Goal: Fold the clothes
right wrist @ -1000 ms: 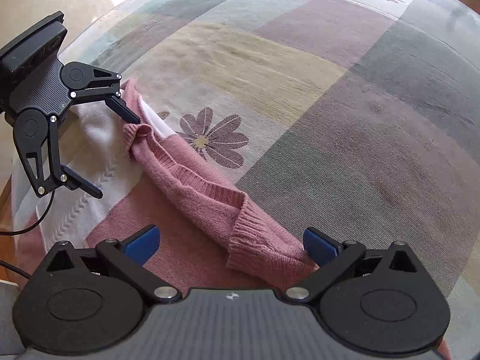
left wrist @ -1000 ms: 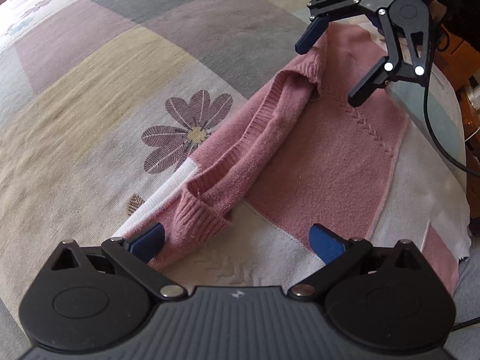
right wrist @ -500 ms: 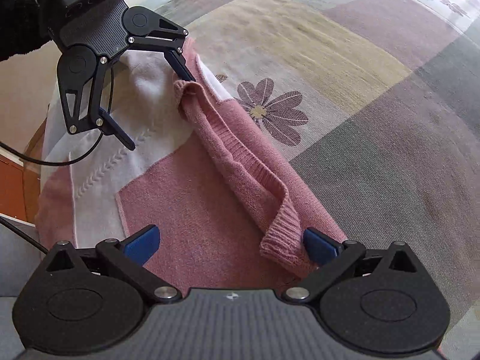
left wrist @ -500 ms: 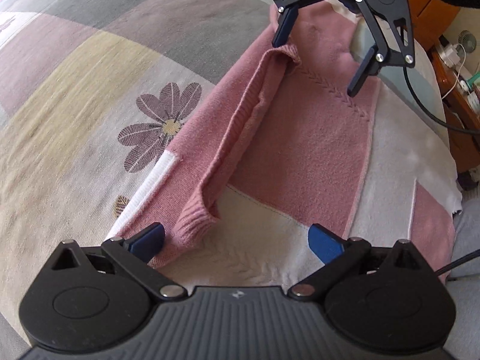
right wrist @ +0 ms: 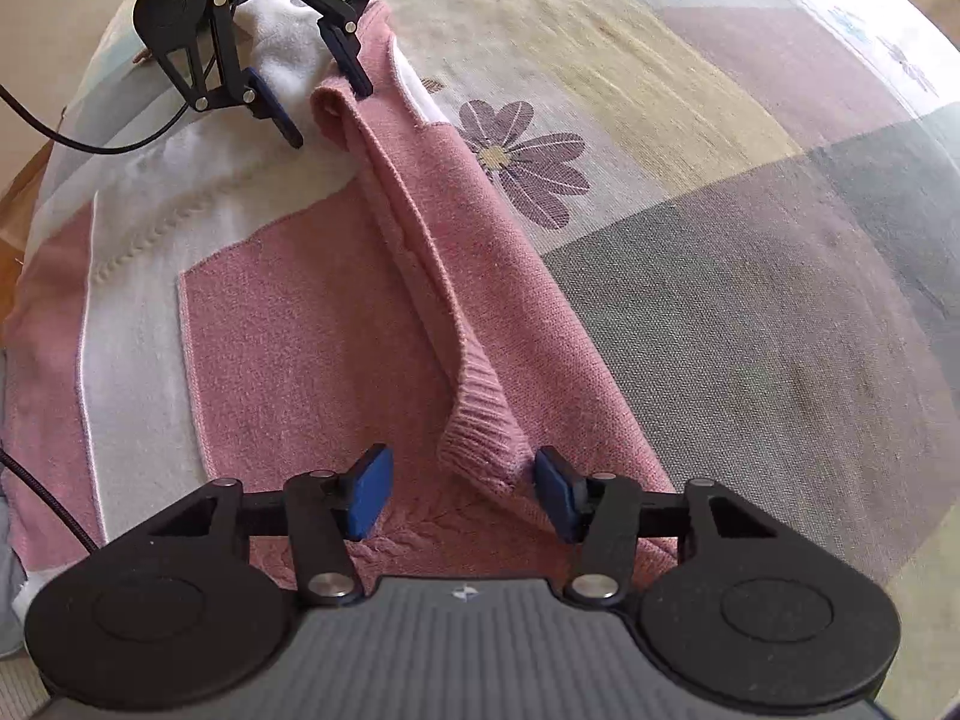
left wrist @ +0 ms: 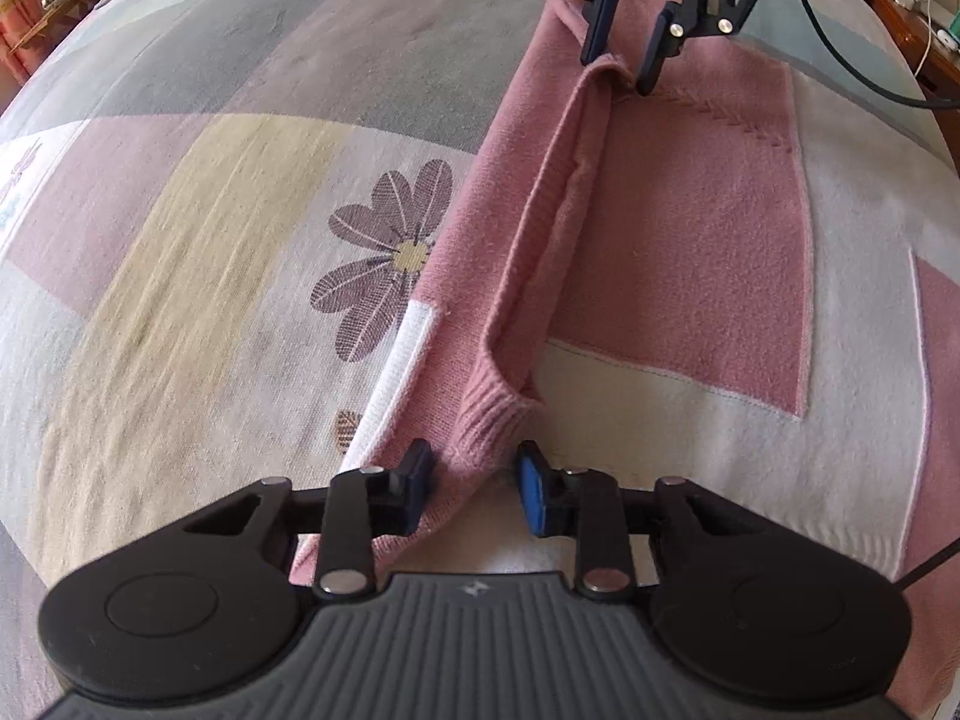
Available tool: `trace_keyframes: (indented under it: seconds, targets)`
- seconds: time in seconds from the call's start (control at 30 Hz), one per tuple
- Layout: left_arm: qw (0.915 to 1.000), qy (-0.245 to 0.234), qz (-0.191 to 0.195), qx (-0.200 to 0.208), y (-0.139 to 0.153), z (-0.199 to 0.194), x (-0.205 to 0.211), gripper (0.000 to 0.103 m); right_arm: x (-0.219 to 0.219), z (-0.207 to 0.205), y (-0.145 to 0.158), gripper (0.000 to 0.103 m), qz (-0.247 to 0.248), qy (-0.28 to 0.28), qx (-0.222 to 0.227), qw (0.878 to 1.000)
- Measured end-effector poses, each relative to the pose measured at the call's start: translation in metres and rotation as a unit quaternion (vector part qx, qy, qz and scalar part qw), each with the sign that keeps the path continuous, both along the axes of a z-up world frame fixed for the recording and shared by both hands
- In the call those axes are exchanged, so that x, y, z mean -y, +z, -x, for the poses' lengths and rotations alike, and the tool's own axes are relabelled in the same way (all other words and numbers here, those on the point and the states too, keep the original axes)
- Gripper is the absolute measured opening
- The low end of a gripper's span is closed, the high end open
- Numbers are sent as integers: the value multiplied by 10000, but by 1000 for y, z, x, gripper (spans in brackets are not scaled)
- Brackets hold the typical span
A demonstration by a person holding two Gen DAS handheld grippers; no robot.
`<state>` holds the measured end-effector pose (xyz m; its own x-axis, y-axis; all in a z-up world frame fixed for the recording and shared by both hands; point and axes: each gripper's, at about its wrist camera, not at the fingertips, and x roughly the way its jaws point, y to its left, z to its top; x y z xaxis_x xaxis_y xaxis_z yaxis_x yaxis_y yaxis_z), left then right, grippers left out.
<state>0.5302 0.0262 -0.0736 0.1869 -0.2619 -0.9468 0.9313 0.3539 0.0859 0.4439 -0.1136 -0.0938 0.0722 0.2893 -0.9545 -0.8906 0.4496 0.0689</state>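
A pink and white sweater lies on a bed with a patchwork flowered cover, near the bed's edge. Both left tongs and right tongs are half open, straddling opposite ends of the sweater's raised fold, not clamped.

sweater on bedspread; sleeve folded onto sweater
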Motion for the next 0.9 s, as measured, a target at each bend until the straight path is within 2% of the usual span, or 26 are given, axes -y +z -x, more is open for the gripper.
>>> trace_keyframes:
  seconds: [0.03,0.07,0.1,0.23,0.33,0.4,0.43,0.5,0.53,0.6,0.63,0.67,0.7,0.77,0.83,0.9]
  targets:
    - [9999,-29,-22,114,1,-1,2,16,-2,0,0,31,100,24,152,9998]
    - [9997,-41,33,242,5,-2,3,12,-3,0,2,27,108,31,254,9996]
    - [9993,-19,69,370,9,-3,4,11,-4,0,5,17,92,34,343,9994]
    - [9962,389,241,747,18,-25,4,10,-2,-15,16,15,-66,-248,819,9963]
    - [9890,964,269,1092,15,-55,5,11,0,-36,19,14,-105,-670,1294,9893]
    - [9800,1557,257,1209,12,-77,4,14,2,-59,18,15,-112,-1185,1642,9792]
    - [9737,1883,264,1255,11,-87,2,14,4,-71,16,17,-114,-1535,1791,9717]
    - [9627,2277,375,1412,18,-89,-4,14,8,-88,10,31,-34,-2175,2020,9549]
    - [9581,2408,452,1485,23,-87,-7,16,11,-85,9,31,-76,-2366,1978,9512]
    - [9522,2598,691,1453,33,-73,-14,23,17,-75,5,35,-234,-2696,1821,9453]
    - [9512,2665,821,1320,35,-65,-16,32,21,-71,3,45,-313,-2859,1741,9418]
    - [9494,2767,962,1131,35,-56,-19,37,24,-66,2,51,-392,-3021,1661,9379]
    - [9470,2873,1086,942,33,-48,-21,39,27,-61,0,56,-471,-3182,1580,9336]
    - [9404,3138,1185,553,22,-41,-23,39,33,-51,-3,56,-628,-3499,1417,9239]
    - [9284,3466,1328,181,9,-37,-27,39,40,-41,-7,56,-784,-3812,1251,9126]
    - [9098,3872,1492,-122,-6,-37,-32,39,46,-31,-10,56,-939,-4117,1083,9000]
